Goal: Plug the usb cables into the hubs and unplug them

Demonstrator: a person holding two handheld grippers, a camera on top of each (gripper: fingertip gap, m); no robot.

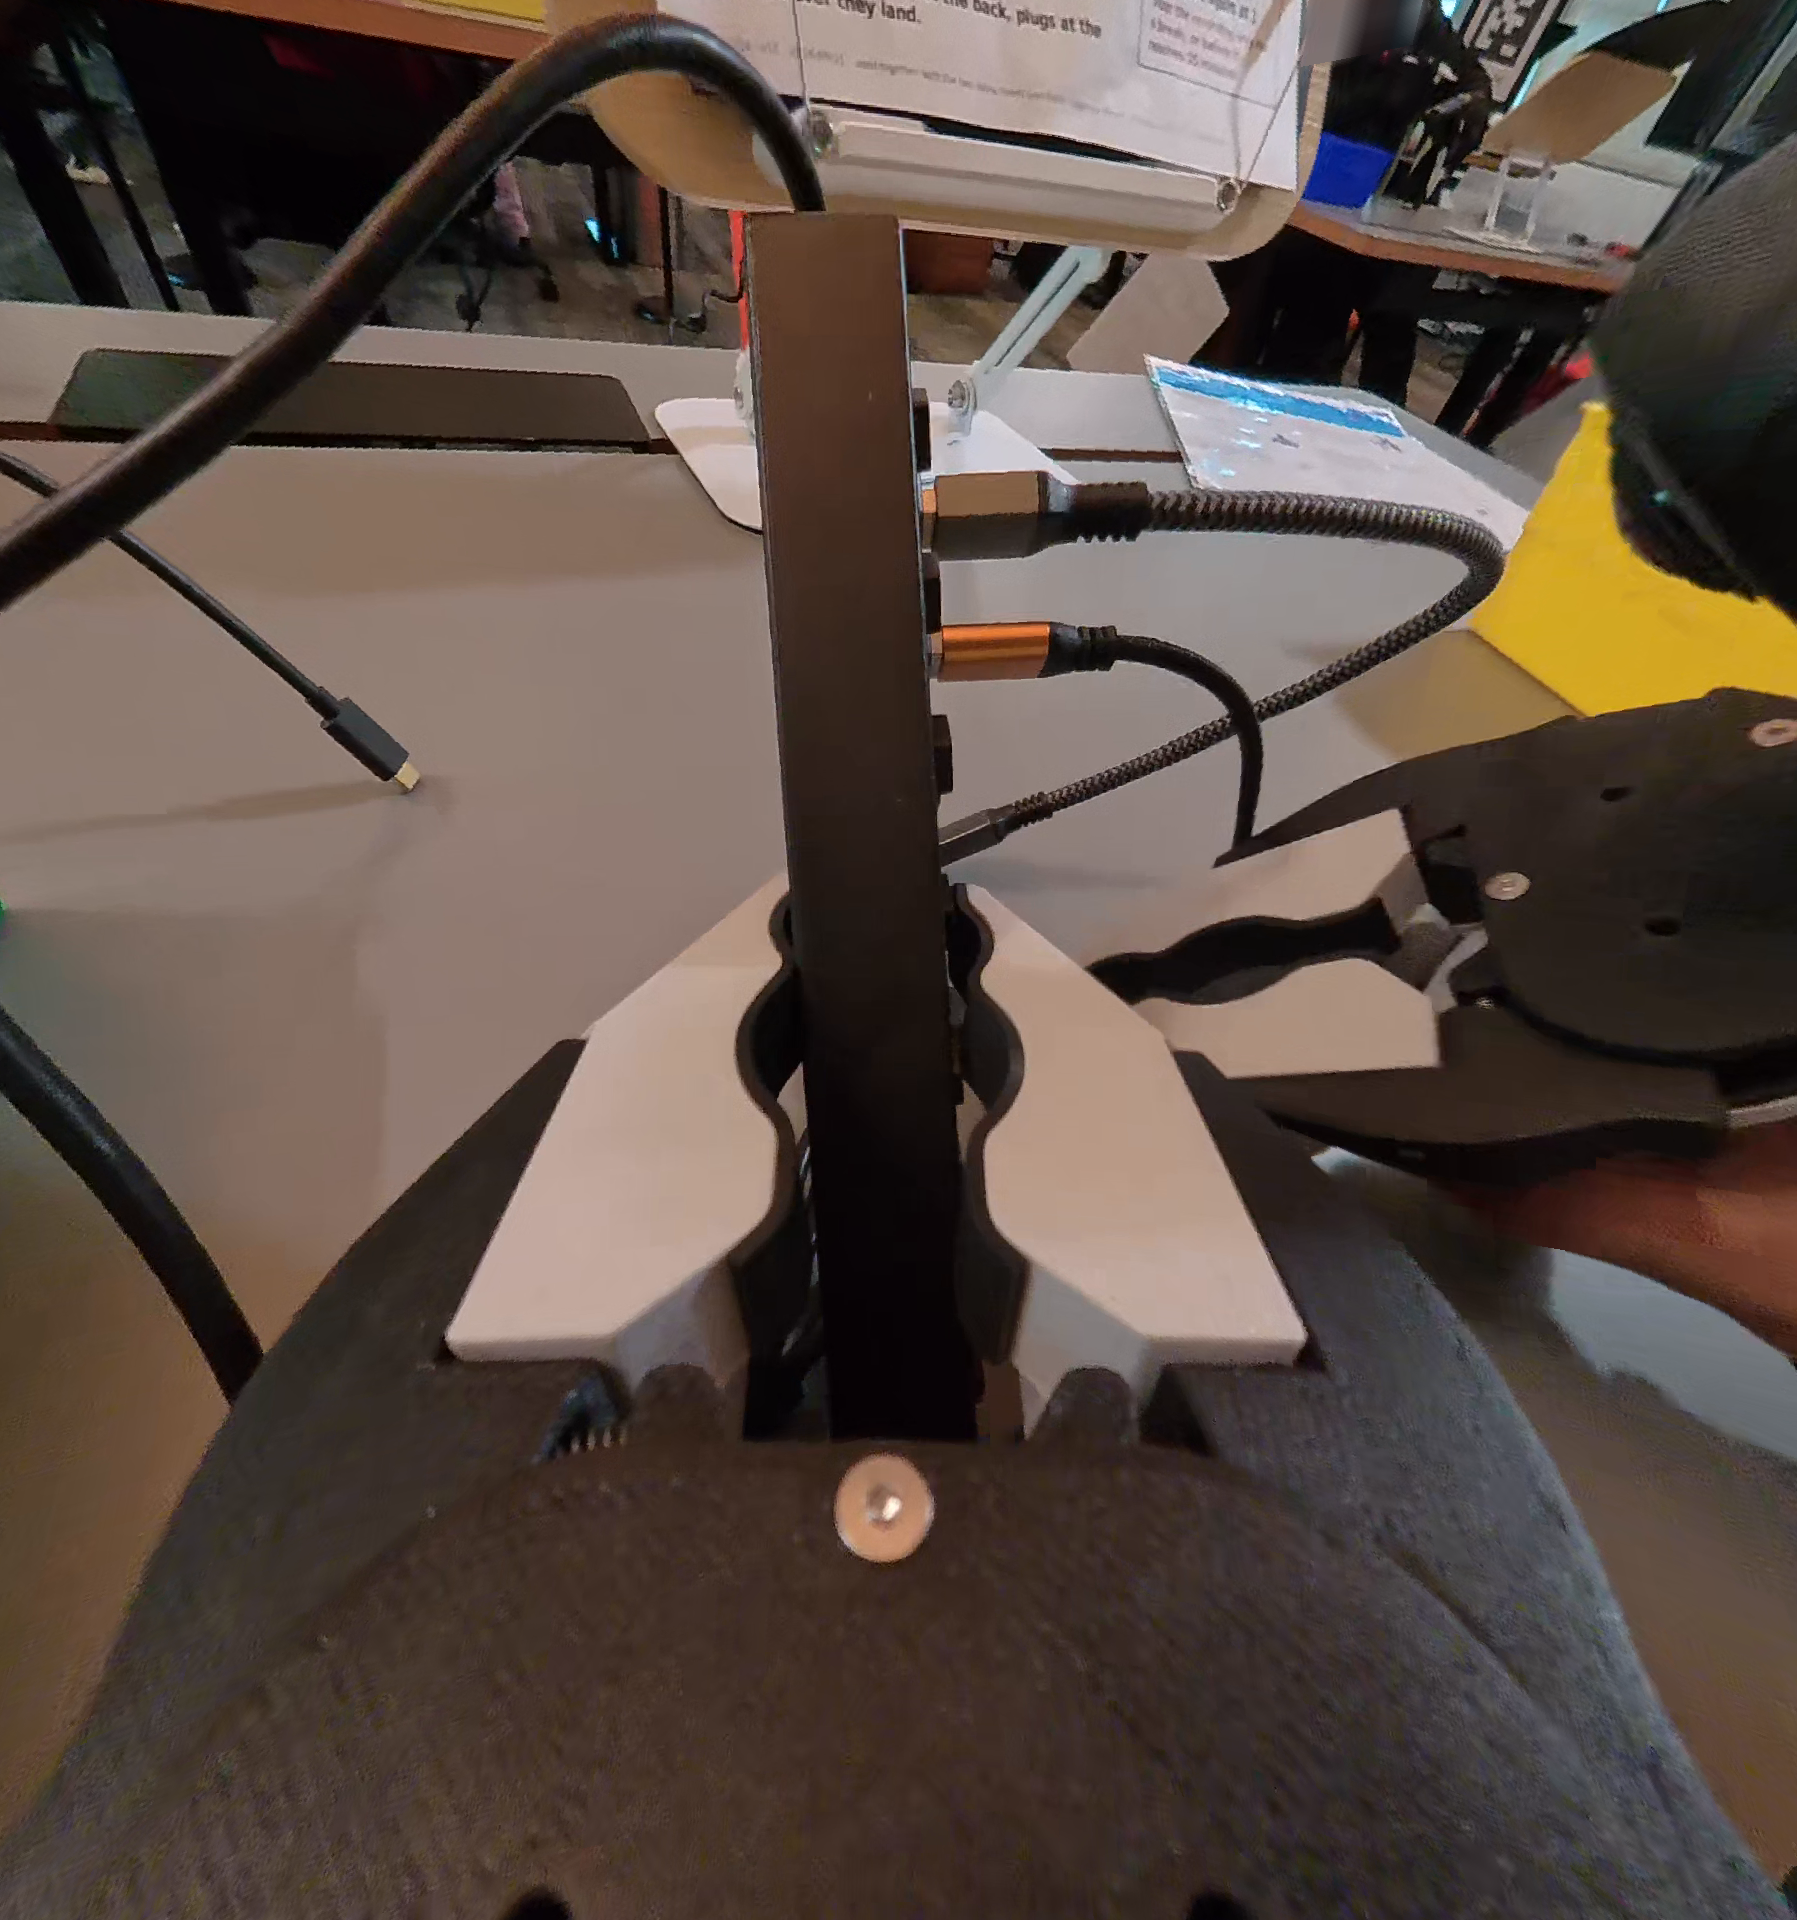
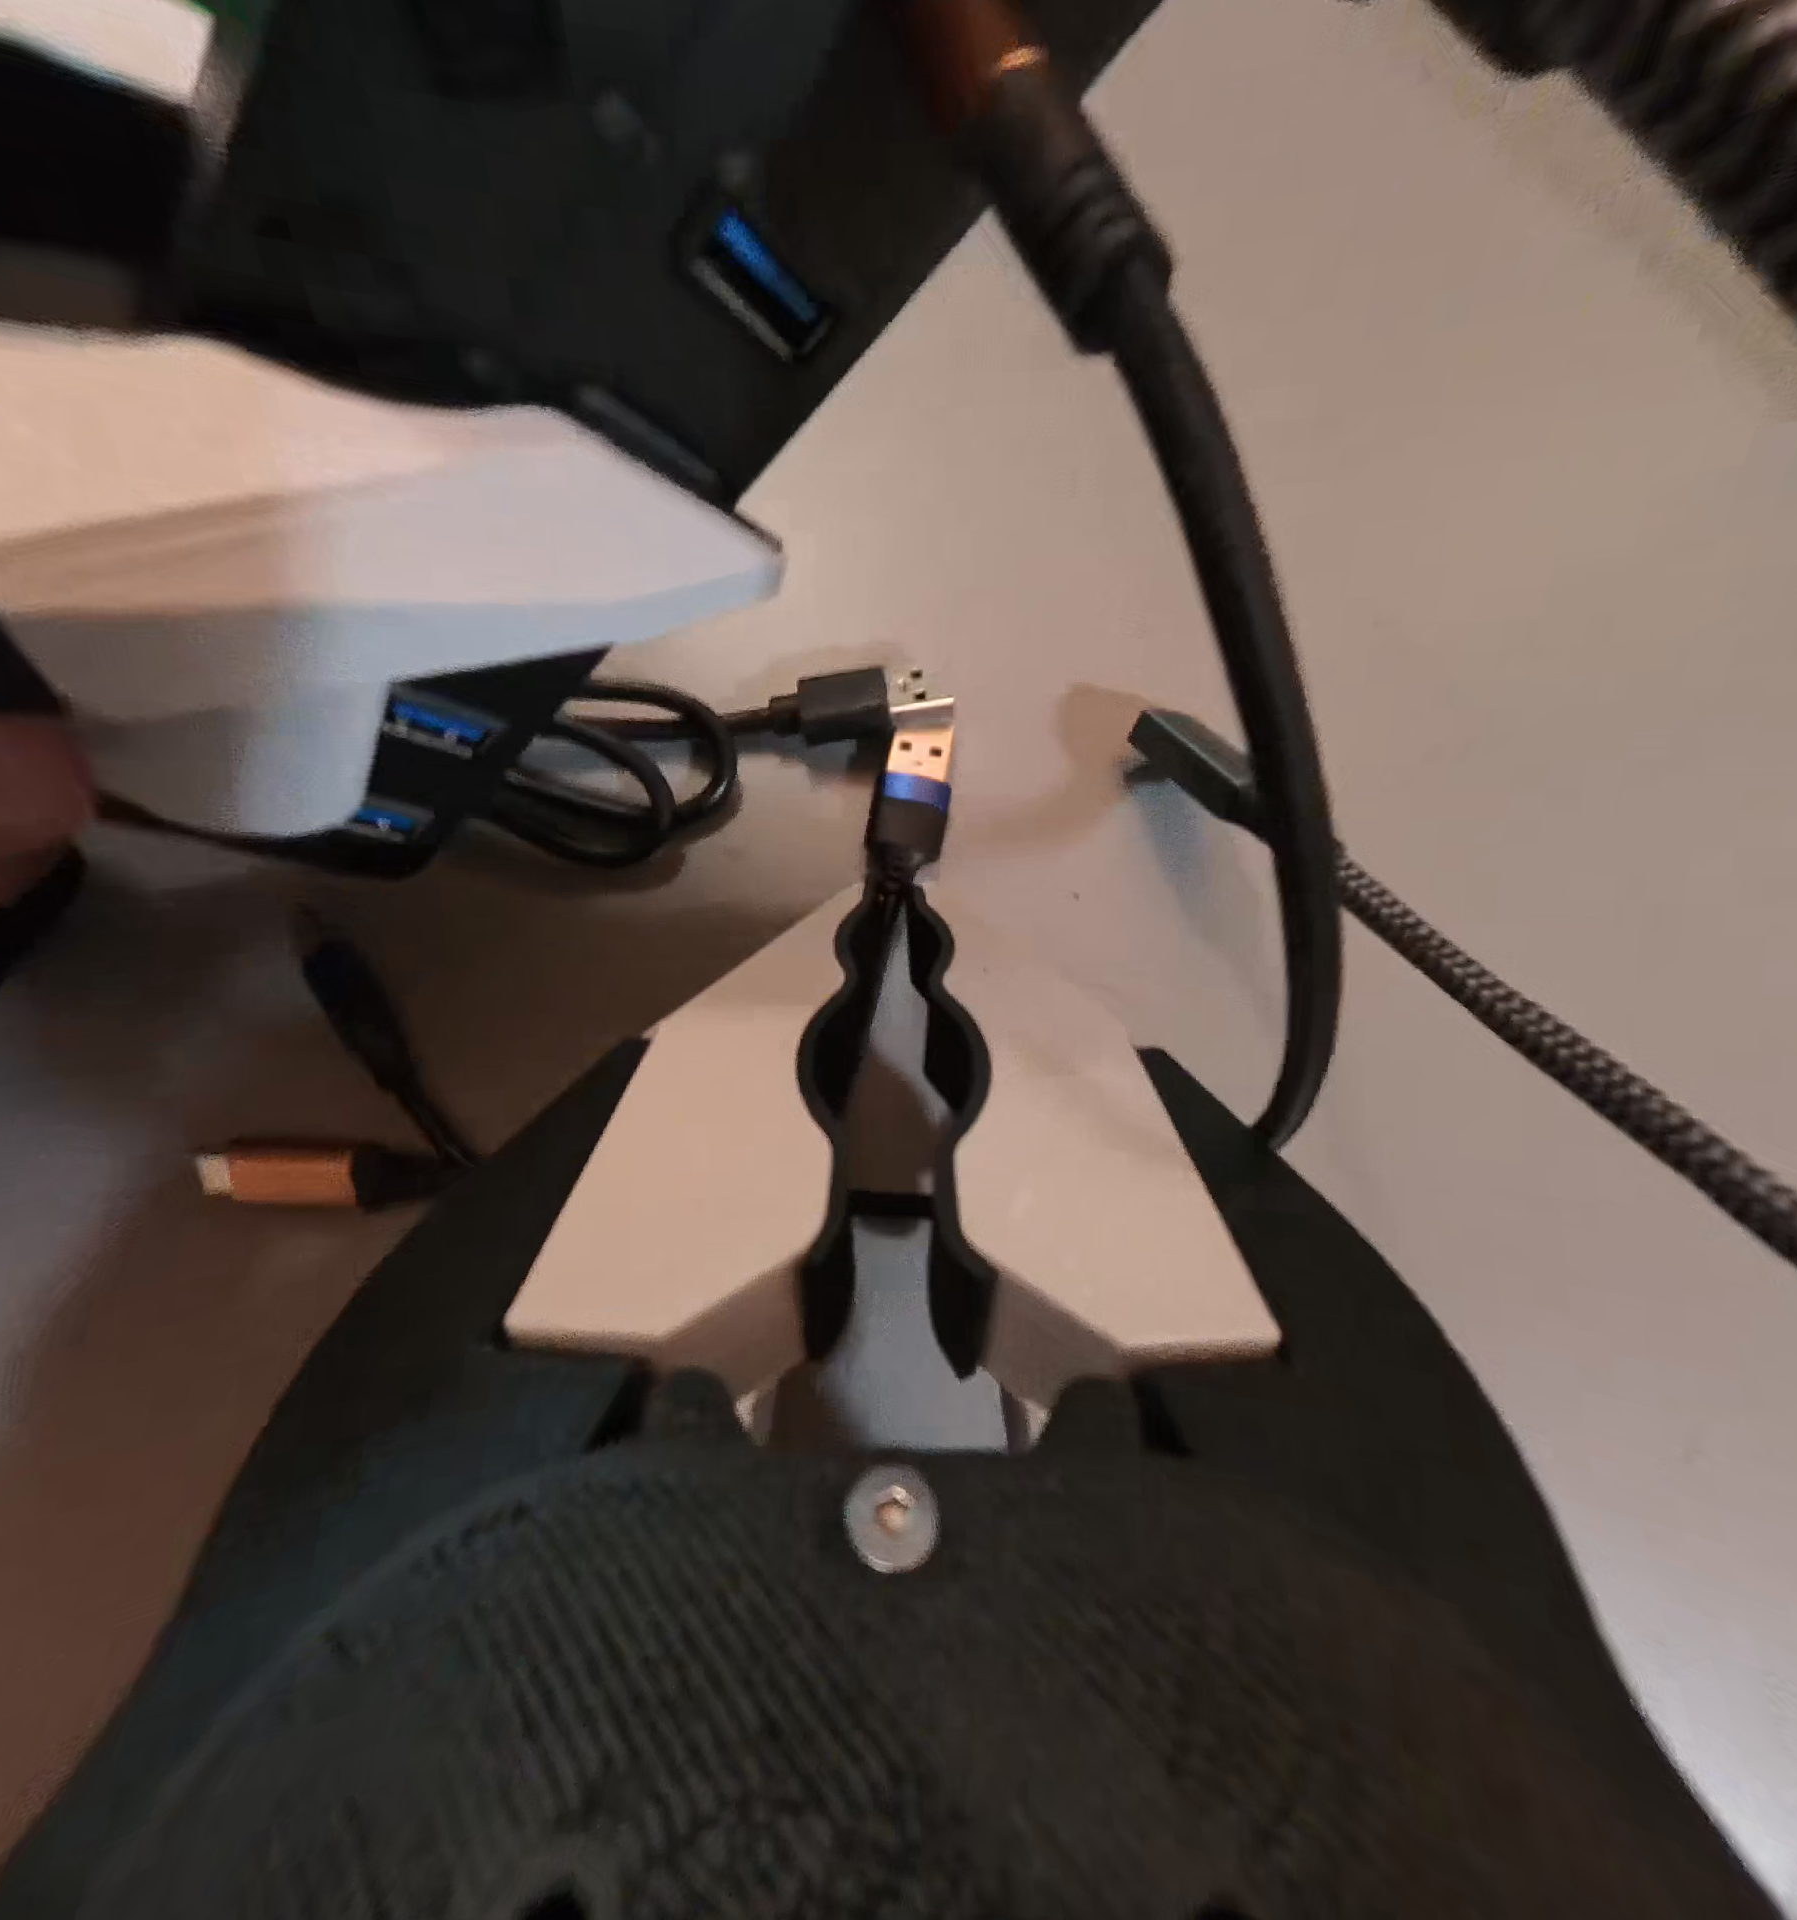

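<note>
My left gripper (image 1: 868,920) is shut on a long black hub (image 1: 832,582) and holds it upright above the grey table (image 1: 458,623). A grey plug (image 1: 987,509) on a braided cable and an orange plug (image 1: 993,651) on a black cable sit in the hub's right side. My right gripper (image 2: 889,914) is shut on the thin cable just behind a blue-collared USB-A plug (image 2: 920,774), which sticks out past the fingertips. It also shows in the left wrist view (image 1: 1117,971), low and right of the hub. A free blue port (image 2: 759,275) of the hub shows at upper left.
A loose USB-C plug (image 1: 369,743) lies left on the table. A black USB-A plug (image 2: 858,701) with a coiled cable, a second hub with blue ports (image 2: 437,727) and an orange plug (image 2: 291,1174) lie on the table. A yellow bin (image 1: 1621,582) stands at the right.
</note>
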